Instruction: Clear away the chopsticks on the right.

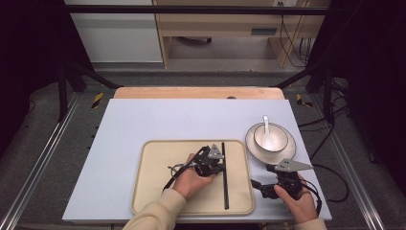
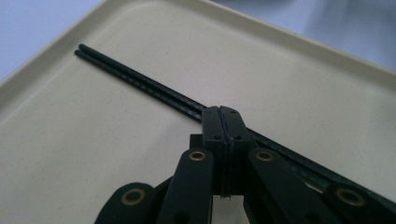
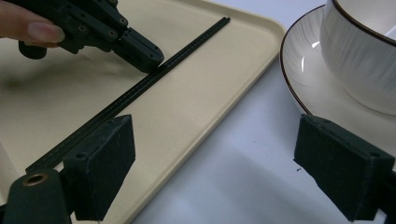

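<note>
We see the left gripper over the right half of the tray, its jaws pressed flat together with nothing between them, the tips resting right against the black chopsticks. In the left gripper view the closed tips sit on top of the pair, which runs on past them toward the tray's far corner. The left hand reaches in from the table's near edge, forearm angled up and to the right, fingers wrapped around the gripper body.

The chopsticks lie side by side, parallel to the tray's right rim and just inside it, spanning nearly from the far rim to the near one.

The right gripper is held low over the white table, just off the tray's near right corner, jaws spread wide and empty. The right hand grips it from behind, pointing it left toward the tray. Beyond it, near the table's right edge, a plate carries a bowl with a white spoon in it.
</note>
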`<state>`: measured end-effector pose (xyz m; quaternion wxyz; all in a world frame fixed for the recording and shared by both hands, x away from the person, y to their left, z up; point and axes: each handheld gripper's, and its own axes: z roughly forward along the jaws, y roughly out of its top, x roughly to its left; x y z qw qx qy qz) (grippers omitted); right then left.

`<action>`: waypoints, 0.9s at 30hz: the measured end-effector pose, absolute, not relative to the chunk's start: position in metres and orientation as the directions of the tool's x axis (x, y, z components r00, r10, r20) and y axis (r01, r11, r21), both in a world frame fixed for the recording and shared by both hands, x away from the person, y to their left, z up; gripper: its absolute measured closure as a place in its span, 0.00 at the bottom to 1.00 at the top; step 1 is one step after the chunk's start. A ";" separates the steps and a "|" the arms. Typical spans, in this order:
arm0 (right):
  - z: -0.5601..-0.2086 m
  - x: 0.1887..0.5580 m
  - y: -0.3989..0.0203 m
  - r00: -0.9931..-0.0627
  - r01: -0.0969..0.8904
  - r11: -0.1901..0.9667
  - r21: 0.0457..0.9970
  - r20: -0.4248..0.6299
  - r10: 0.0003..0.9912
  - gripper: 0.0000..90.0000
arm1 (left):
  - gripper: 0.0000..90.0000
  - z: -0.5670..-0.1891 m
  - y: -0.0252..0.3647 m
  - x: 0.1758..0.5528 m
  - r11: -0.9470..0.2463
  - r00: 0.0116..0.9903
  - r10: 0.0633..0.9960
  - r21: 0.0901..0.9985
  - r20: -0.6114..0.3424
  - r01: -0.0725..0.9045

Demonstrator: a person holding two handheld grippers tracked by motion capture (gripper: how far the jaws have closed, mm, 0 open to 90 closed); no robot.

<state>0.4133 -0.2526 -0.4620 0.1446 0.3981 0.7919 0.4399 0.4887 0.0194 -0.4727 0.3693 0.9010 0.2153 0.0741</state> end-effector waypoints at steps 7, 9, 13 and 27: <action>-0.462 0.414 -0.253 -0.642 0.505 0.295 0.811 0.125 0.756 0.14 | 1.00 -0.467 0.024 0.482 -0.665 0.909 0.417 0.679 -0.007 0.311; -0.462 0.413 -0.253 -0.641 0.507 0.294 0.810 0.126 0.757 0.14 | 1.00 -0.466 0.027 0.479 -0.671 0.910 0.414 0.673 -0.010 0.312; -0.462 0.413 -0.253 -0.641 0.508 0.295 0.809 0.126 0.757 0.14 | 0.99 -0.467 0.029 0.472 -0.683 0.920 0.391 0.663 -0.021 0.305; -0.462 0.413 -0.254 -0.642 0.508 0.296 0.809 0.126 0.757 0.14 | 1.00 -0.473 0.011 0.473 -0.640 0.916 0.396 0.696 -0.064 0.325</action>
